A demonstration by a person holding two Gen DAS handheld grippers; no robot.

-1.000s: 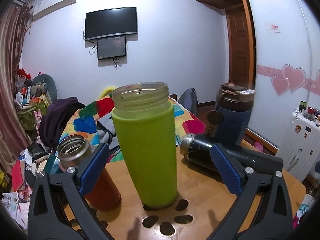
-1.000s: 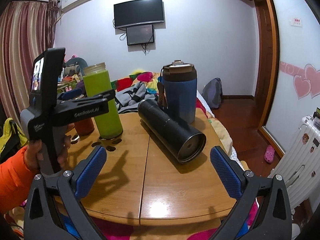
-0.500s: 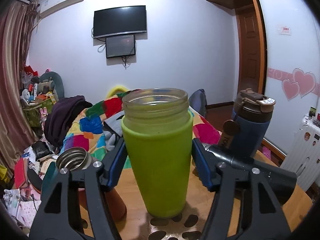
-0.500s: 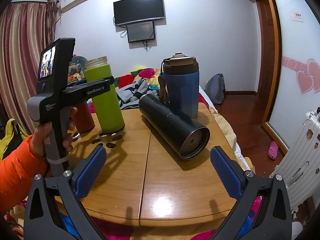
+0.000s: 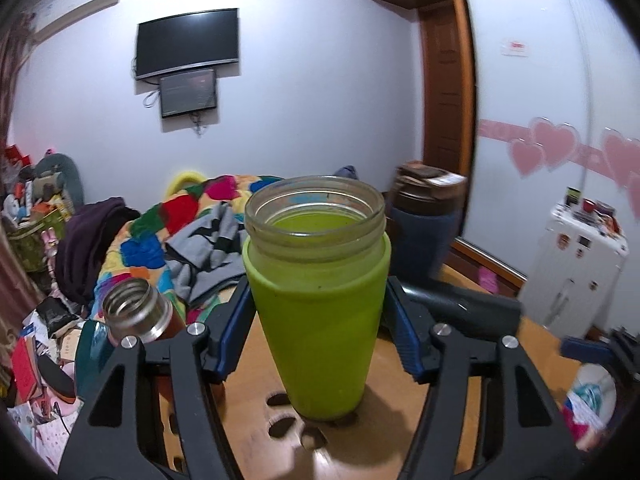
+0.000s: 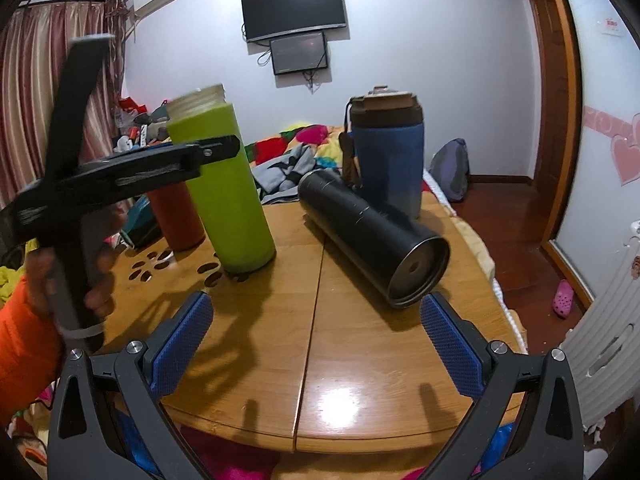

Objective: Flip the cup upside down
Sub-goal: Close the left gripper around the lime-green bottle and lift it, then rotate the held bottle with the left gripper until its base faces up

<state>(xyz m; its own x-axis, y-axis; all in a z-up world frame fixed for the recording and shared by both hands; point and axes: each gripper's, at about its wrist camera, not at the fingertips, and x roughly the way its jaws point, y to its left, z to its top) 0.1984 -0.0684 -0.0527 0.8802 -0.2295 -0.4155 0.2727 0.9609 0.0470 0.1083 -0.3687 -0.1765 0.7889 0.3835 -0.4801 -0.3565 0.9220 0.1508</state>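
The green cup (image 5: 320,312) with a clear glass rim stands mouth up and tilts slightly. My left gripper (image 5: 318,328) is shut on its middle, blue pads pressed on both sides. In the right wrist view the green cup (image 6: 228,196) leans left over the wooden table (image 6: 360,340), its base at or just above the surface, with the left gripper (image 6: 216,152) clamped across it. My right gripper (image 6: 316,332) is open and empty above the table's near edge.
A black flask (image 6: 372,232) lies on its side mid-table, mouth toward me. A blue tumbler (image 6: 386,156) with a brown lid stands behind it. A red steel-mouthed bottle (image 5: 136,312) stands left of the green cup. A bed with clothes lies behind.
My left gripper closed in and shut on the green cup, which now tilts and has shifted slightly. The right gripper moved a little closer to the table.
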